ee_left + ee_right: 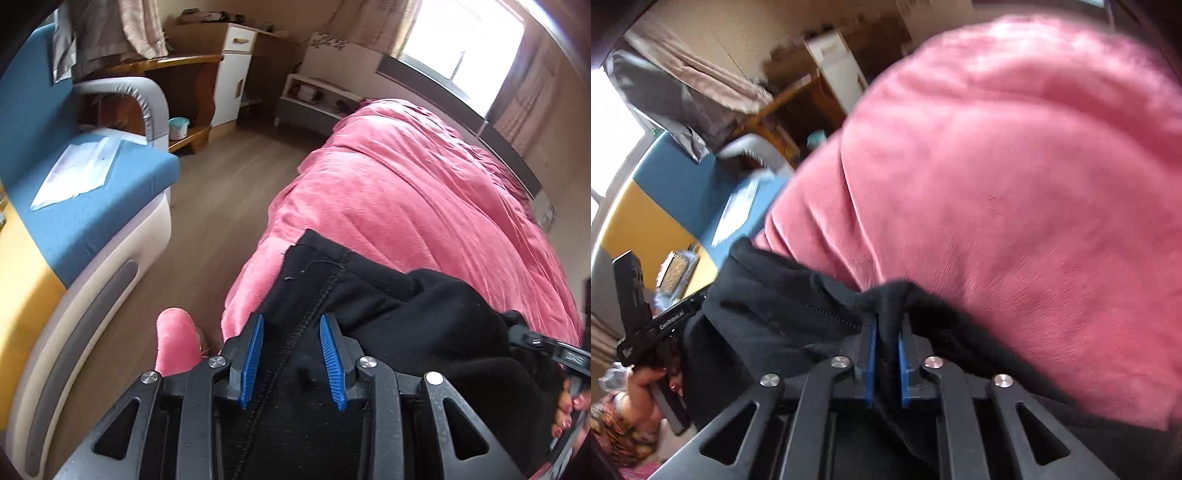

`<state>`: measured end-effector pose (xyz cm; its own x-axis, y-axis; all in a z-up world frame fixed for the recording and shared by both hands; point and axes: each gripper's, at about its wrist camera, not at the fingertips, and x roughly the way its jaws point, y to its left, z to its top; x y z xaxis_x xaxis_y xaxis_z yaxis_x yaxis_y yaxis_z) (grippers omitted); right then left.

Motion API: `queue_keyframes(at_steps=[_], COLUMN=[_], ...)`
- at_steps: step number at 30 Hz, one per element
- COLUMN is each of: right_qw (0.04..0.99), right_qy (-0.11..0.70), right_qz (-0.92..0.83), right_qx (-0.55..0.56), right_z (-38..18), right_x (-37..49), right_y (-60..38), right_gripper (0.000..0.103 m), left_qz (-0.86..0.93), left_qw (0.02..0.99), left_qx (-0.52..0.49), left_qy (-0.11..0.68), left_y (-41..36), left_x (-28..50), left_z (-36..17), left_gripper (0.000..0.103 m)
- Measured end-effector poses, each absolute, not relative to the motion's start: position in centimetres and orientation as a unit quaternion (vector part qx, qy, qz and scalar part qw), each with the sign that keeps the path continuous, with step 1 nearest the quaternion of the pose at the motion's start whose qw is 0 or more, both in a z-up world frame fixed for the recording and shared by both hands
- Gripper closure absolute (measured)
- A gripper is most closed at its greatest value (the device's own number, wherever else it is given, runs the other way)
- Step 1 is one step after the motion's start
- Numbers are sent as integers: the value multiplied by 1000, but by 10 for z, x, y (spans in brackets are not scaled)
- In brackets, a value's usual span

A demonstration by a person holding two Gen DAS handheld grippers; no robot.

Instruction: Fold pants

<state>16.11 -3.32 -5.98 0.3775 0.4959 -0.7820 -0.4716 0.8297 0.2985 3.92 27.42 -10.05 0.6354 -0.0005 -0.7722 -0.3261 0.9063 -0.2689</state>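
Observation:
Black pants (pixel 388 306) lie bunched at the near edge of a bed under a pink blanket (pixel 406 192). My left gripper (pixel 291 321) stands open, its blue pads on either side of a stitched seam of the pants, with cloth lying between them. My right gripper (pixel 887 325) is shut on a pinched fold of the black pants (pixel 768 306), which rests against the pink blanket (pixel 1015 166). The left gripper's black body (pixel 646 332) shows at the left of the right wrist view, held by a hand.
A blue and yellow sofa (pixel 92 206) with a white paper (pixel 77 170) stands at the left across a strip of wooden floor (pixel 218 206). A wooden desk (pixel 173 70), white cabinets and a bright window (pixel 465 48) are at the back. A pink slipper (pixel 175 339) is on the floor.

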Motion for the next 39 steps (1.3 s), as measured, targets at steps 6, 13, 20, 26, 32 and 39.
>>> queue_keyframes(at_steps=[6,13,20,26,32,39], right_qw=[867,873,879,876,888,929], right_qy=[456,440,420,422,402,334], right_qz=[199,208,226,228,219,155], right_qx=[22,25,33,40,45,27], right_z=[-63,-67,-61,-63,-53,-23], right_x=[163,157,132,128,127,129], right_y=[-39,-43,-46,-46,-50,-55], right_gripper=[96,95,95,95,95,103], left_qz=[136,87,-11,-59,-73,-36], left_qw=[878,865,825,777,816,828], left_qx=[-177,-254,-289,-292,-293,-386], left_qy=[424,424,485,555,493,405], left_y=[273,306,334,326,329,357], left_x=[49,51,114,159,137,102], left_z=[-108,-89,-95,-118,-89,-86], left_gripper=[53,50,19,57,88,90])
